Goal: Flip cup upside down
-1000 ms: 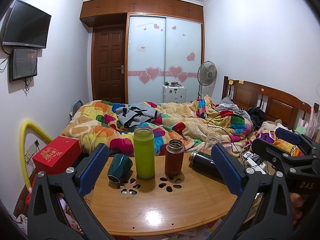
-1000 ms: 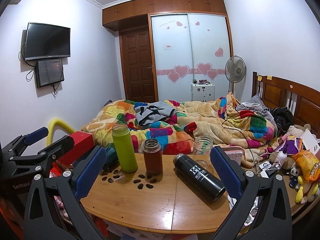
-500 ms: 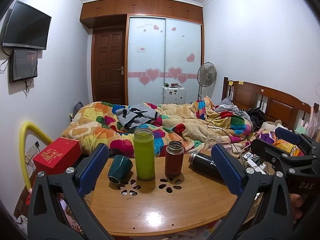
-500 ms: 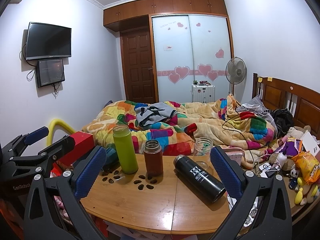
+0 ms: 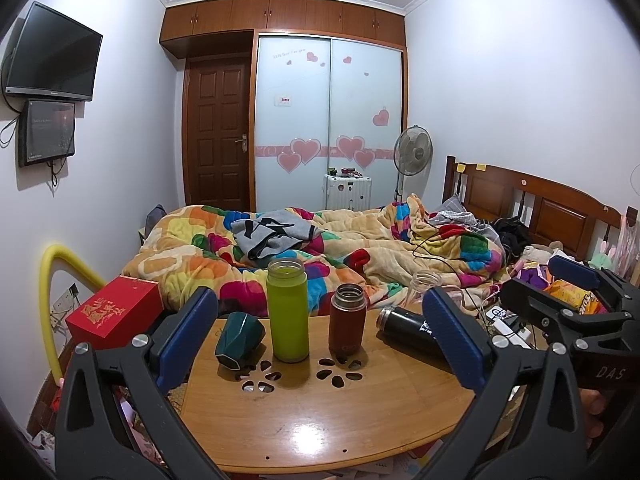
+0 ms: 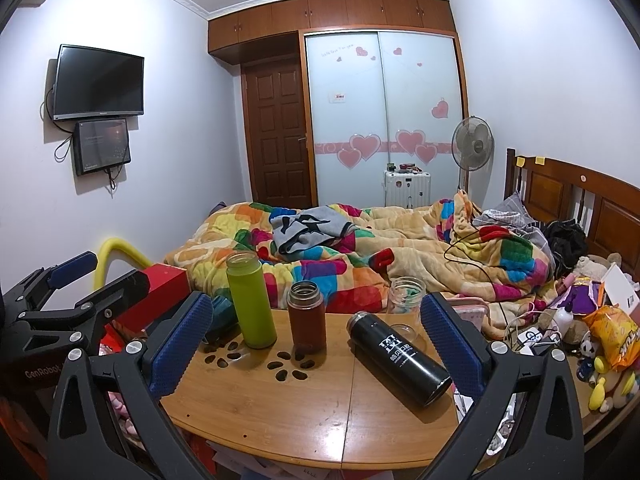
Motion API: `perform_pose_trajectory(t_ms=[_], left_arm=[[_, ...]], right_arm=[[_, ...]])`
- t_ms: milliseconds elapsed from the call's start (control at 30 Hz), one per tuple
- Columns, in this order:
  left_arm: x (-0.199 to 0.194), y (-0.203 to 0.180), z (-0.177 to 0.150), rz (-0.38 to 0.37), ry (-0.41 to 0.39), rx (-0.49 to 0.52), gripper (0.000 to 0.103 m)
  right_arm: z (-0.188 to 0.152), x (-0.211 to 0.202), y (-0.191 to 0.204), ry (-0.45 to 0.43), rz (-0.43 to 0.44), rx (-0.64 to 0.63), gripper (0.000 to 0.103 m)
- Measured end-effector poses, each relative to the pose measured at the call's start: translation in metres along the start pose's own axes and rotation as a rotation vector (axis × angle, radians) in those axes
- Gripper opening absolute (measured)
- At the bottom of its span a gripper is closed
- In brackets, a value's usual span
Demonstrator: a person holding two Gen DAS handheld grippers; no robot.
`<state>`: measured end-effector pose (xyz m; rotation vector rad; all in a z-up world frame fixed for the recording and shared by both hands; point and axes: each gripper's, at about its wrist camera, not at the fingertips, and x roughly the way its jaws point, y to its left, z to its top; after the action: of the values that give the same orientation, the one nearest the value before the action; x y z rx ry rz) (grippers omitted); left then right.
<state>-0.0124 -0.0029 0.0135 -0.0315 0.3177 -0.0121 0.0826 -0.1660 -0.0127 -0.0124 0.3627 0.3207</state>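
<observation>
While both of your grippers hang spread wide over the near edge of the desk [image 5: 320, 412], holding nothing, the containers stand and lie beyond them. Your left gripper [image 5: 320, 340] frames a tall green bottle [image 5: 287, 310] standing upright with its mouth uncapped; what it holds you cannot tell. Just right of it stands a shorter brown flask [image 5: 347, 322], also uncapped, its inside dark. A black flask [image 5: 406, 330] lies on its side further right, mouth pointing left. At the far right edge of the desk a clear glass jar [image 6: 406, 294] stands upright and looks empty.

The cup [image 5: 239, 340] is dark teal with faceted sides. It lies tipped on its side at the far left of the desk, left of the green bottle, apart from it and untouched by either gripper.

Your right gripper [image 6: 316, 344] looks squarely at the black flask and the jar, but its left finger hides nearly all of the cup; only a teal sliver [image 6: 220, 312] shows. The left view shows the cup whole and only the jar's top.
</observation>
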Motion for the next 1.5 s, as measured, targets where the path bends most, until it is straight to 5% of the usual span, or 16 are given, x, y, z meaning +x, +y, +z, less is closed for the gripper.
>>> perform_pose_trajectory(t_ms=[500, 767, 1100, 1300, 1500], left_arm=[[0.024, 0.005, -0.005, -0.001, 0.04, 0.006, 0.103], [0.116, 0.033, -0.025, -0.014, 0.21, -0.057, 0.103], [0.226, 0.058, -0.041, -0.016, 0.318, -0.099, 0.103], [0.267, 0.064, -0.045, -0.02, 0.362, -0.118, 0.075], [0.274, 0.067, -0.045, 0.016, 0.343, -0.155, 0.064]], right_arm=[[-0.002, 0.011, -0.001, 0.008, 0.013, 0.01, 0.103], [-0.022, 0.048, -0.016, 0.083, 0.023, 0.022, 0.103], [-0.056, 0.105, -0.04, 0.227, 0.055, 0.065, 0.103], [-0.075, 0.132, -0.045, 0.291, 0.071, 0.07, 0.103], [-0.088, 0.152, -0.042, 0.339, 0.095, 0.048, 0.103]])
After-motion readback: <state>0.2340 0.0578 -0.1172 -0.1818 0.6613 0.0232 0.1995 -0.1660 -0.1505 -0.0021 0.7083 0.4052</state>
